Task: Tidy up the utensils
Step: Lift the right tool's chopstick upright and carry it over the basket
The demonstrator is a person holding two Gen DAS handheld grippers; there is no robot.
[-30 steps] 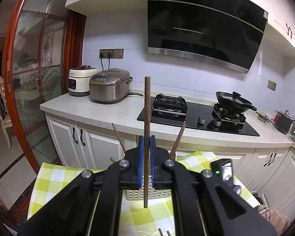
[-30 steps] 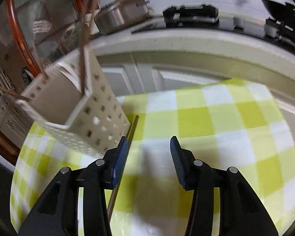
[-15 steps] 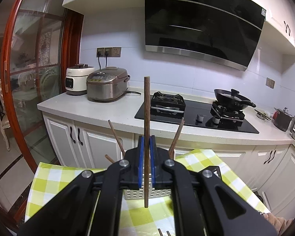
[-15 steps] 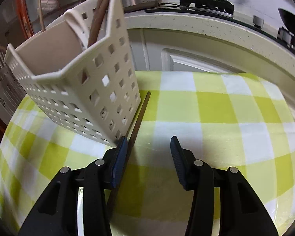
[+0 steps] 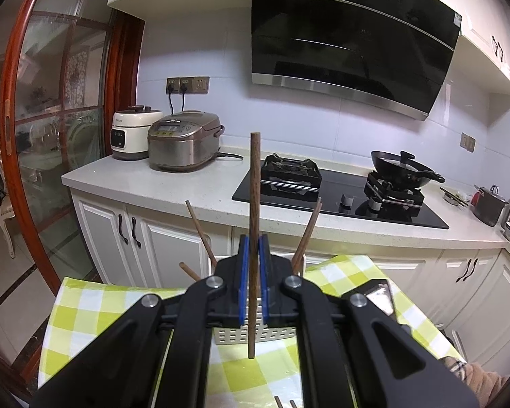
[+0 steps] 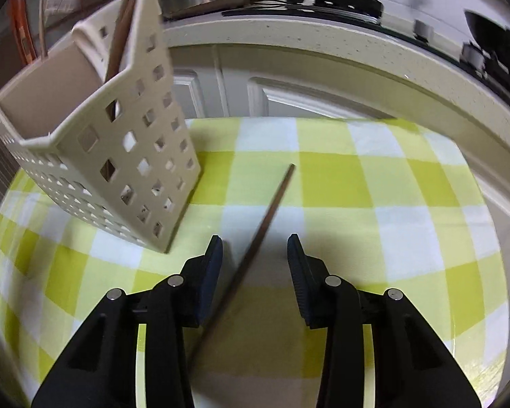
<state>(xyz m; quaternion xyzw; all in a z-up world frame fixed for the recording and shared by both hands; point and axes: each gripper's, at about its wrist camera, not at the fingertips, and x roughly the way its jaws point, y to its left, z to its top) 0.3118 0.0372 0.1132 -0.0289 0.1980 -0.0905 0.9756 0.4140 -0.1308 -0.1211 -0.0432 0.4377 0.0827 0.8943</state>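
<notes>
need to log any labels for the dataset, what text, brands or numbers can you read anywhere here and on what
No text reads clearly in either view.
White cooker: a small mark on its front, too small to read.
Brown rice cooker: control panel with print, blurred.
Range hood: a sticker at its upper right corner, illegible.
Perforated utensil holder, the chopstick in the left claw and the checked cloth: no markings seen.
</notes>
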